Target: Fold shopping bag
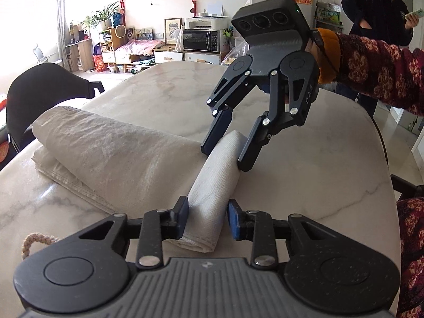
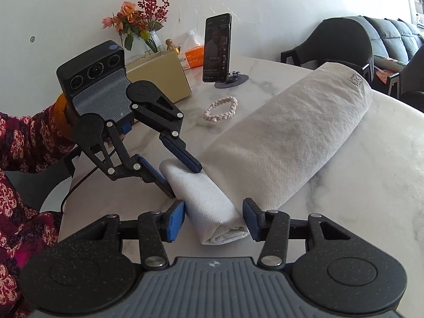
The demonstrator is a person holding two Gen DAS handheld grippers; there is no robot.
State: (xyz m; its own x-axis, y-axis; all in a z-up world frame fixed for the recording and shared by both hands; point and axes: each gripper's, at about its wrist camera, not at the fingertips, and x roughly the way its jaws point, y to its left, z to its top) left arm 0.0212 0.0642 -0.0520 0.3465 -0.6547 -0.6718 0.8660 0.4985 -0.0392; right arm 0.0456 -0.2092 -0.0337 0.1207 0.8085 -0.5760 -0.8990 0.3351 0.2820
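Your bag [image 2: 286,135] lies rolled on the desk [image 2: 371,198], its roll's far layers hidden, while your left gripper [image 1: 208,218] and right gripper [image 2: 213,218], both part-spread, straddle its narrow rolled end, grip unclear.

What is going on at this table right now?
A person holds a gripper in each hand and is folding a pale cloth shopping bag on a marble table. Most of the bag is already rolled up. A narrower rolled strip of it sticks out, and both the left gripper and the right gripper straddle it, jaws part open. A braided cord loop lies nearby.
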